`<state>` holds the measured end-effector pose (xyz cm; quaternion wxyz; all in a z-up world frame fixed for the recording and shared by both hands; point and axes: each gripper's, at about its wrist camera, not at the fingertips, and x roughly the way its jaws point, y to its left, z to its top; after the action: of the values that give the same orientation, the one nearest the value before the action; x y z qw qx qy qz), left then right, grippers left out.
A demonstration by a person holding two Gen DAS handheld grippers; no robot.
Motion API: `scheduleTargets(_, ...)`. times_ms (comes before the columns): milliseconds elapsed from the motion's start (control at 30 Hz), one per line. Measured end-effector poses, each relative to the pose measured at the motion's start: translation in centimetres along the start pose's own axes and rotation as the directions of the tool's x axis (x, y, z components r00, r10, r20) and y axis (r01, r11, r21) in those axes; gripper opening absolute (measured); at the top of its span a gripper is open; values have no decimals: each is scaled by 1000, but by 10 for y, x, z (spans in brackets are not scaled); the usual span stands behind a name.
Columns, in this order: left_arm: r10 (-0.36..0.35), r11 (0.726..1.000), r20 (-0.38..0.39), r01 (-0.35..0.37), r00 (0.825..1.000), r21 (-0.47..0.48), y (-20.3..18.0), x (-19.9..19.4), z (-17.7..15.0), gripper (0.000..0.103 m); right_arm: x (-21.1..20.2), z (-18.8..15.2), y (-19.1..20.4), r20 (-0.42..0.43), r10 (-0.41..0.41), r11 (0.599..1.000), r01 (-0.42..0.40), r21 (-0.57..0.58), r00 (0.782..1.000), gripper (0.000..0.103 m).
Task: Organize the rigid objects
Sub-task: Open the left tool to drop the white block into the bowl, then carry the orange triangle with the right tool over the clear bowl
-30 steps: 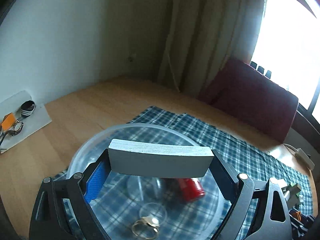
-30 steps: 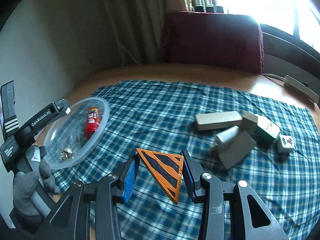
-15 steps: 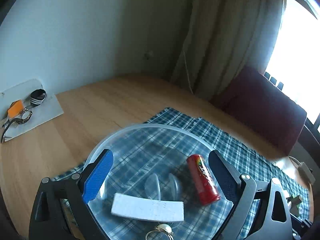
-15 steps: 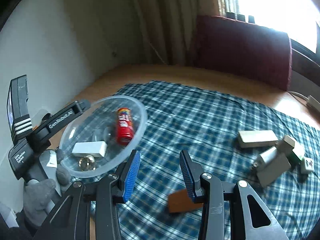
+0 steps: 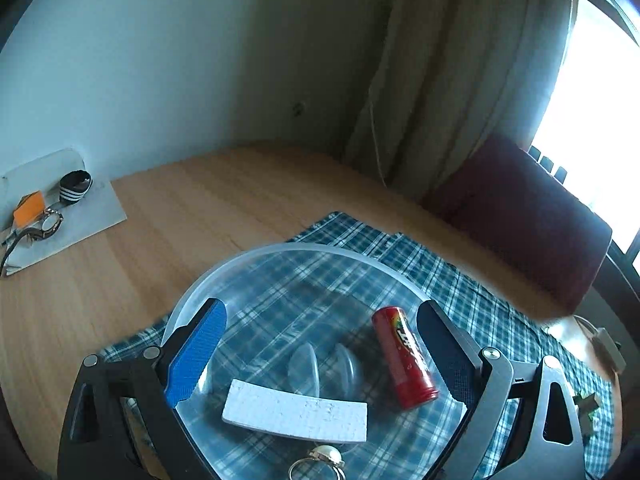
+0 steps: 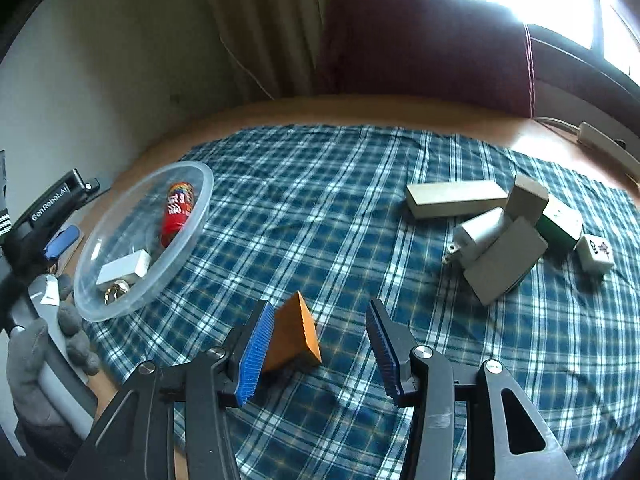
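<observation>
Left wrist view: looks forward and down, close over the clear round plastic bowl (image 5: pixel 248 264), facing the wall corner and curtain.
Right wrist view: looks forward from low over the blue checked cloth (image 6: pixel 320 184), facing the window.
Shared: the bowl (image 6: pixel 200 216), cloth, and dark red cushioned chair (image 5: pixel 520 216).

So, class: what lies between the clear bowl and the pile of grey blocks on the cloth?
In the right wrist view, only bare checked cloth lies between the bowl and the blocks. The orange wedge sits nearer the camera, off that line.
</observation>
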<state>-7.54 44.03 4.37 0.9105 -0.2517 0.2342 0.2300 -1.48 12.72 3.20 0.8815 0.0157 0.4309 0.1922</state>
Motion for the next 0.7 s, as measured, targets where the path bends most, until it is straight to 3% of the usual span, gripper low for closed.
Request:
scheduleTargets(500, -7, 1000, -19, 7, 1000, -1, -2, 2, -1, 97, 16, -13, 14, -43, -36, 999, 35, -32, 998, 59)
scheduleTargets(700, -9, 1000, -22, 9, 1000, -1, -2, 3, -1, 97, 5, -23, 13, -74, 9, 1000, -10, -14, 997, 60)
